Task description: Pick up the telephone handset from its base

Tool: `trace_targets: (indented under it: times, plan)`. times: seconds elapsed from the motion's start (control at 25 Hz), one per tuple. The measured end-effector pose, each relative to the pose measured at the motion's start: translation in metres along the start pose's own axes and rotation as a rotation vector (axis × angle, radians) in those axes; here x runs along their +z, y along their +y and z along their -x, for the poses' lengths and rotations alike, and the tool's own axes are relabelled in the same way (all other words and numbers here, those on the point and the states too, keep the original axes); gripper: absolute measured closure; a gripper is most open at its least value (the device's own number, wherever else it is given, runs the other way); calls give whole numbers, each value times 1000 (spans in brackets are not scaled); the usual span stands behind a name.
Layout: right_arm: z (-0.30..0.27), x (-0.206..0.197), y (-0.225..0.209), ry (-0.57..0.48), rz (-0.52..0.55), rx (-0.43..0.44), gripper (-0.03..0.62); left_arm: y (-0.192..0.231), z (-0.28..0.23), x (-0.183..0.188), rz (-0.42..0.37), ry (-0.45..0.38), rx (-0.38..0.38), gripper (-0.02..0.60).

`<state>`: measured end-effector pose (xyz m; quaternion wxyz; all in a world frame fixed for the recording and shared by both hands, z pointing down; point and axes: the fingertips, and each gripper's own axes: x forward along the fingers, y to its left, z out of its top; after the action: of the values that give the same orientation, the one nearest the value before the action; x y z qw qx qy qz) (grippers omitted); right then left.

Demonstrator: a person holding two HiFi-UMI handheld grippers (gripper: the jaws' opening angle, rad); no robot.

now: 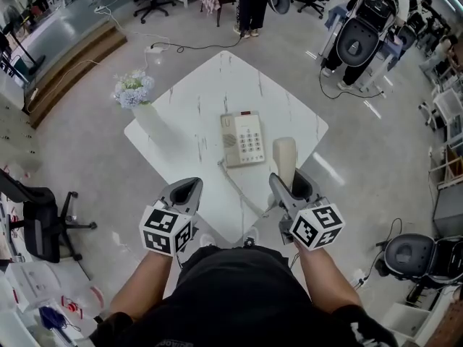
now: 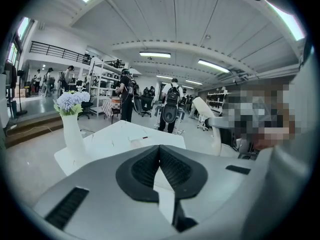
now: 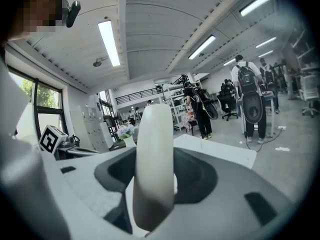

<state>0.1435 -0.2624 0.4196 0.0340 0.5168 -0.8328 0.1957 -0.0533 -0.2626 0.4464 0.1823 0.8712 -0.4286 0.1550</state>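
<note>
Telephone handset: cream, held upright at centre right of the head view, just right of its base and off the cradle. In the right gripper view it stands as a pale column between the dark pads.
Right claw: clamped on the lower part of the handset; marker cube at its rear.
Left claw: at lower centre-left, over the near edge of the worktop; its own view shows the jaws together with nothing between them. Marker cube behind.
Telephone base: cream, keypad facing up, at frame centre on the worktop.
Cord: runs from the base's lower left corner toward the lower right.
Worktop: white, marble-veined, set as a diamond in the frame.
Vase of pale blue flowers: on the worktop's left corner, well apart from the base.
</note>
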Motion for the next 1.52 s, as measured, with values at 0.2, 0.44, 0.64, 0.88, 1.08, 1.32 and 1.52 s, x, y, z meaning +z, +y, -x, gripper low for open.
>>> trace_targets:
  times: [0.2, 0.44, 0.64, 0.88, 1.08, 1.32, 1.52]
  plan:
    - [-4, 3, -1, 0, 2, 4, 379, -2, -1, 2, -1, -2, -2, 578]
    - [-10, 4, -2, 2, -3, 7, 379, 1, -3, 2, 0, 1, 3, 578]
    - [-11, 5, 0, 1, -3, 11, 379, 1, -3, 2, 1, -1, 2, 579]
    - [-13, 4, -2, 6, -2, 10, 379, 3, -4, 3, 6, -3, 5, 578]
    - [-14, 3, -4, 14, -2, 11, 379, 3, -5, 4, 7, -3, 7, 579]
    - [-16, -2, -3, 24, -17, 12, 379, 3, -5, 3, 7, -2, 6, 579]
    - [-18, -4, -3, 25, -18, 13, 379, 5, -6, 2, 8, 0, 6, 579]
